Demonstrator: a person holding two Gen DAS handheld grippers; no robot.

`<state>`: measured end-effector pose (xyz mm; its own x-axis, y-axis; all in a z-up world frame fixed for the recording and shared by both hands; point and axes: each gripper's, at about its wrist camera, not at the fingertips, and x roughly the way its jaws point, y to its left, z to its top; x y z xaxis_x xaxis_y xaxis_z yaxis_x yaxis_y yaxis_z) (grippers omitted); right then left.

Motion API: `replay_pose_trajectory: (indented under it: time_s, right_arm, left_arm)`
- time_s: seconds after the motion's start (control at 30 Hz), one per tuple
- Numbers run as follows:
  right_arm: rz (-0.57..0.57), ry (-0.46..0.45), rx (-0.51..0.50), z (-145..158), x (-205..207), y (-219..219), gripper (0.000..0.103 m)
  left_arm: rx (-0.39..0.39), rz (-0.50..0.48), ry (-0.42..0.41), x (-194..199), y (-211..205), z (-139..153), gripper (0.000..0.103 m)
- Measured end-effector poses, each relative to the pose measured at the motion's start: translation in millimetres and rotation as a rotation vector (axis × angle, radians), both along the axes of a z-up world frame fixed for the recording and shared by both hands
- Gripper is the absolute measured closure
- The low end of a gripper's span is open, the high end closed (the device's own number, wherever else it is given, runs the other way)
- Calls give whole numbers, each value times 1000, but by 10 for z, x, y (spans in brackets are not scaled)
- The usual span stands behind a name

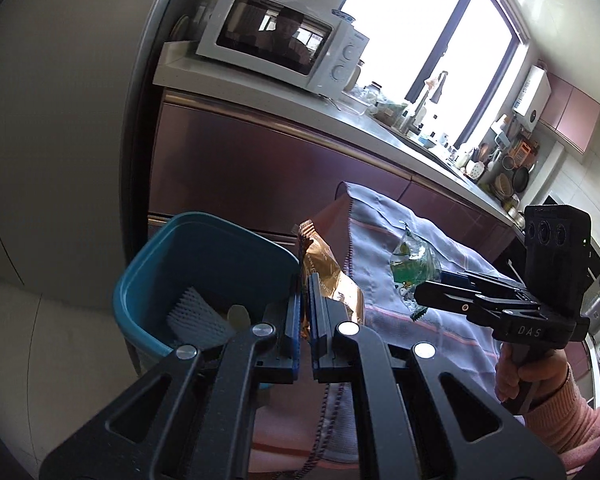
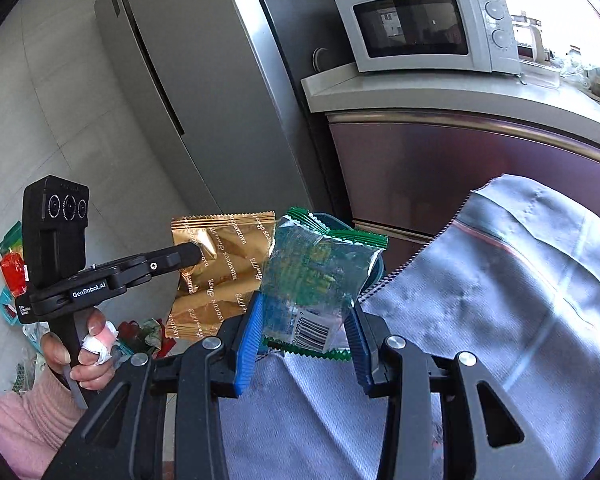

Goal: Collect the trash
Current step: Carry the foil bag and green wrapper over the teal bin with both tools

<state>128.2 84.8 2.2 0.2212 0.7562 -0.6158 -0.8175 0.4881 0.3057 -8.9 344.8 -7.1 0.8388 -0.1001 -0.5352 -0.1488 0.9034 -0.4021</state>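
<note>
Gold crinkled foil wrapper (image 1: pixel 332 280) in your left claw (image 1: pixel 306 292), green plastic wrapper (image 2: pixel 320 280) in your right claw (image 2: pixel 304 344), both clamped beside the teal plastic bin (image 1: pixel 204 256); floor litter (image 2: pixel 14 272) remains.

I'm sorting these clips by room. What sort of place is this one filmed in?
A home kitchen, most likely. A white microwave sits on a countertop over cabinet fronts, a tall grey fridge stands beside it, and further along the counter by the window are bottles, pans and utensils.
</note>
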Motion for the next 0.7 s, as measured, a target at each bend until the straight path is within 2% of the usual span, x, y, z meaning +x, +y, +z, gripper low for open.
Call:
replay_pose_trajectory:
  time_s: [0.33, 0.7]
  right_arm:
    - [46, 35, -77, -203, 141, 592, 65]
    - [46, 96, -142, -437, 301, 913, 64]
  left_arm:
    - [28, 87, 54, 194, 327, -226, 99]
    - [44, 123, 136, 517, 477, -558, 98]
